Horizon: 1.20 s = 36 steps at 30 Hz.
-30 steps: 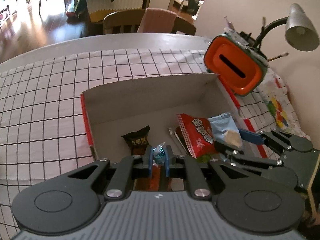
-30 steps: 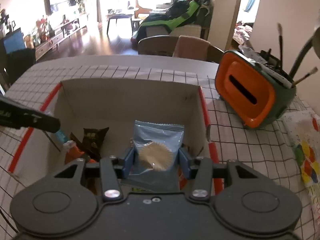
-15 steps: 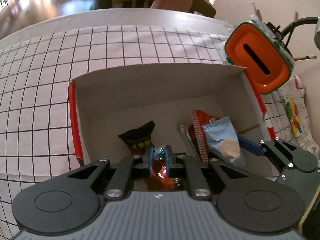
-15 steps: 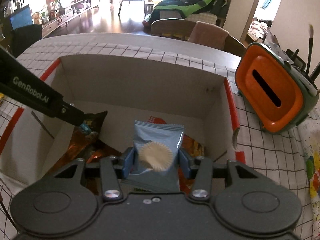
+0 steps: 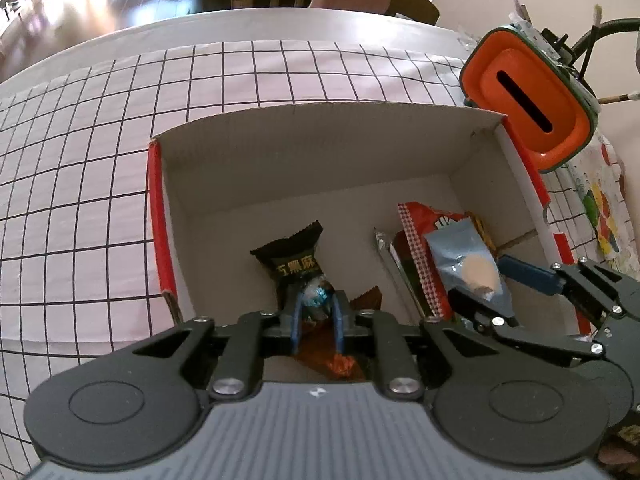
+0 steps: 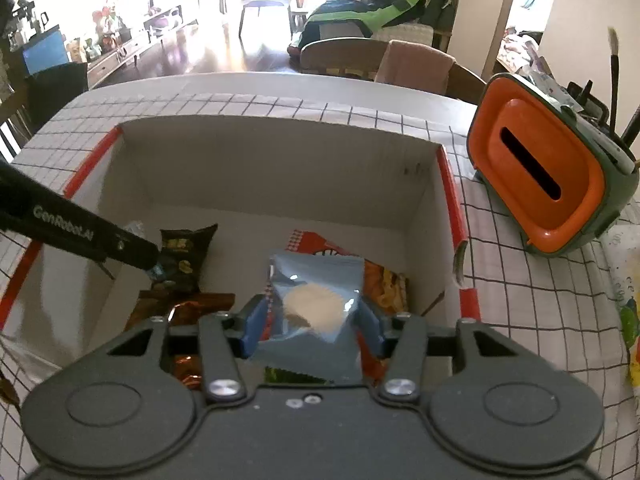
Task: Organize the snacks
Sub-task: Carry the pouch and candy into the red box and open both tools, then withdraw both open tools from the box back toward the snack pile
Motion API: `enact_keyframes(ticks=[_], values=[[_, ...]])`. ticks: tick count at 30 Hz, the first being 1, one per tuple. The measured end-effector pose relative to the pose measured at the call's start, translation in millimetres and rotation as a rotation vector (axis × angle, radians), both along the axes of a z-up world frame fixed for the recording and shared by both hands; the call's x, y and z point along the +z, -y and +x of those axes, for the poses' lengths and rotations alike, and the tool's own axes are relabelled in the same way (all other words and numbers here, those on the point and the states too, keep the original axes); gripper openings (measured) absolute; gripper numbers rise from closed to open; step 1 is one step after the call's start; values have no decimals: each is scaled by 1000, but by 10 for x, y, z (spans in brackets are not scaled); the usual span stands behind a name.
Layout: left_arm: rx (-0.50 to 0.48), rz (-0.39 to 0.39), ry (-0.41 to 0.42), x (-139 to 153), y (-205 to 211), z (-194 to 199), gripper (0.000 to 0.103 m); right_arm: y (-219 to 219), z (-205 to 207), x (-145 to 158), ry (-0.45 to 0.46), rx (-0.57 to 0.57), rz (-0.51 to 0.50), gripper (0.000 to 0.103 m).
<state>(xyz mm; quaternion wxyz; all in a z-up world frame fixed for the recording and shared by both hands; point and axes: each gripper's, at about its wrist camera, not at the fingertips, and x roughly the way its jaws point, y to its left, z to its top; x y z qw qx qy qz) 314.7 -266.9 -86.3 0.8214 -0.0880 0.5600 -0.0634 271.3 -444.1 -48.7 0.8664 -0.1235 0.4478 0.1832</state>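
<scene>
Both grippers are down inside the open cardboard box [image 5: 320,152], which sits on the desk [image 5: 280,16] over a white cloth with a black grid [image 5: 80,160]. The left gripper [image 5: 316,316] has its blue fingers [image 5: 295,320] drawn in close around a small candy in a shiny bluish wrapper [image 5: 316,294], which sits between the tips just above the box floor, and the fingers look clamped on it. Right behind that candy lies a black snack packet [image 5: 292,256] with yellow characters, and under the gripper there is a brown-orange foil wrapper [image 5: 340,356]. The right gripper [image 6: 314,324] is closed on a light blue packet [image 6: 316,300] with a round pale biscuit showing through its clear front; its blue pads [image 6: 252,326] press both side edges of the packet, which is held over the right half of the box. Beneath it lies a red packet with a checked edge [image 6: 316,242] and an orange-yellow snack bag [image 6: 384,284], both on the box floor near the right wall. From the right-hand camera the left gripper's black arm, printed GenRobot.AI, reaches in across the box's left side. Outside the box, just beyond its far right corner, stands an orange and green holder [image 6: 548,176] with brushes sticking out of its back. Chairs [image 6: 348,56] stand at the far edge of the desk.
</scene>
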Motion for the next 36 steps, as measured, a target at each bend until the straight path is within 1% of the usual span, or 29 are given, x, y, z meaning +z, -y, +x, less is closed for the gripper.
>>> enact_keyframes(ticks=[3,6,10,13,15,20,23,27,29,32,36], values=[[-4,-1,18,63,8,-57,24,21,-39,52,6,-8,20,63],[-13,-7,44,144,-2,-130,30,25,-80,114,9,-5,39,64],[-18,-11,74,244,-31,-223,33,33,-132,209,16,-1,63,71],[-13,-22,108,337,-77,-313,42,26,-185,291,23,6,80,74],[-8,-18,131,398,-104,-371,52,10,-214,337,21,13,91,76],[7,-33,175,530,-219,-516,60,-52,-293,460,23,34,123,81],[9,-18,215,616,-299,-637,66,-109,-343,541,30,44,145,85],[32,-11,253,698,-469,-821,74,-213,-422,630,37,55,160,94],[45,-12,269,725,-575,-916,75,-273,-465,669,36,63,171,96],[66,11,300,761,-730,-1065,77,-398,-527,704,30,77,180,99],[91,21,321,781,-944,-1251,78,-599,-604,724,27,106,191,101]])
